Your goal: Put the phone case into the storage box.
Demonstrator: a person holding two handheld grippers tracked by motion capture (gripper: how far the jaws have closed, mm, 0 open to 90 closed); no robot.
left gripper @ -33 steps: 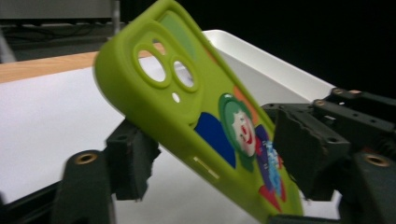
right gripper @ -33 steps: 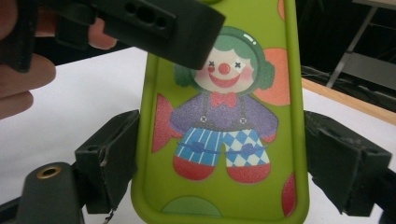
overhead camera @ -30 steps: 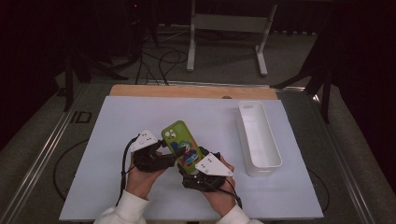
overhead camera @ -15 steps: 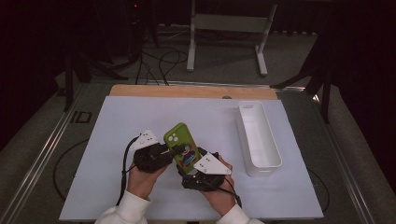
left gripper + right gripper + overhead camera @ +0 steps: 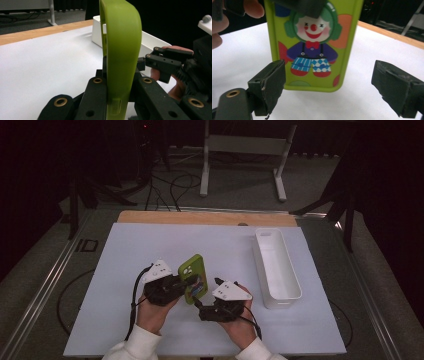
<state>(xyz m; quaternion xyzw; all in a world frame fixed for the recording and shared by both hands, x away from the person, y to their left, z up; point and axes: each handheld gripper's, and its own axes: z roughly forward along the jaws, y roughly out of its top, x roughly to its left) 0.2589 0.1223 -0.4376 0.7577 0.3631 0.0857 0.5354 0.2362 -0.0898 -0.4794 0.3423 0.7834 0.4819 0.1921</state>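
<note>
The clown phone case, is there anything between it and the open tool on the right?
Nothing visible. The green rubbery phone case with a clown picture stands just ahead of the right tool, whose jaws are spread with bare white table between them. The left tool holds the case.

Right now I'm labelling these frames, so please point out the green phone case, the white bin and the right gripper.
green phone case (image 5: pixel 313 45): right gripper view, clown picture.
white bin (image 5: pixel 281 285): high view, right rim.
right gripper (image 5: pixel 328 87): right gripper view, gap between fingertips.
</note>
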